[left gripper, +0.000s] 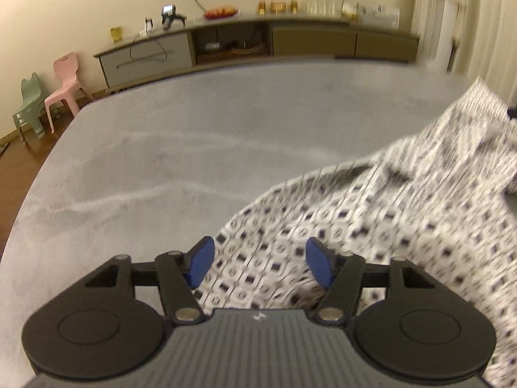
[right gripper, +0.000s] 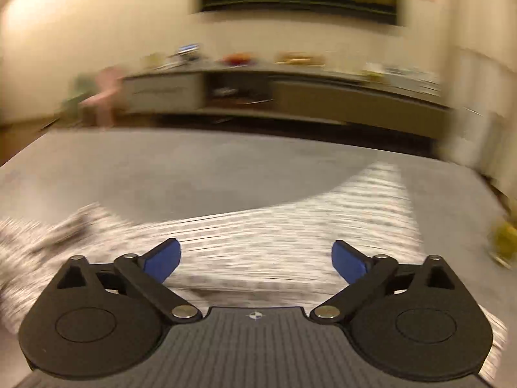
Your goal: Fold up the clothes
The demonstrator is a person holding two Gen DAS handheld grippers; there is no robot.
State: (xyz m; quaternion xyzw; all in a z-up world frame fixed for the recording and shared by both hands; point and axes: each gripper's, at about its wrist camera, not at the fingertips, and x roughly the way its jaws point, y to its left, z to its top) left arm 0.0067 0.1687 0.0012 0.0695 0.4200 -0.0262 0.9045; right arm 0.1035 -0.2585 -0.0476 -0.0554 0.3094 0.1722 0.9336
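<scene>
A white garment with a dark geometric print [left gripper: 371, 213] lies rumpled on the grey marbled table [left gripper: 161, 148], filling the right half of the left wrist view. My left gripper [left gripper: 260, 263] is open, its blue pads [left gripper: 202, 260] hovering over the garment's near left edge with cloth showing between them. In the right wrist view the same garment [right gripper: 290, 236] is smeared by motion blur and spreads across the table [right gripper: 161, 174] in front of me. My right gripper [right gripper: 255, 260] is open wide above it, nothing gripped between its blue fingertips [right gripper: 349, 260].
Beyond the table's far edge stands a long low cabinet [left gripper: 258, 45] with fruit, jars and cables on top. A pink chair [left gripper: 66, 80] and a green chair [left gripper: 30, 103] stand on the wood floor at left. A blurred yellowish object [right gripper: 504, 242] sits at the table's right edge.
</scene>
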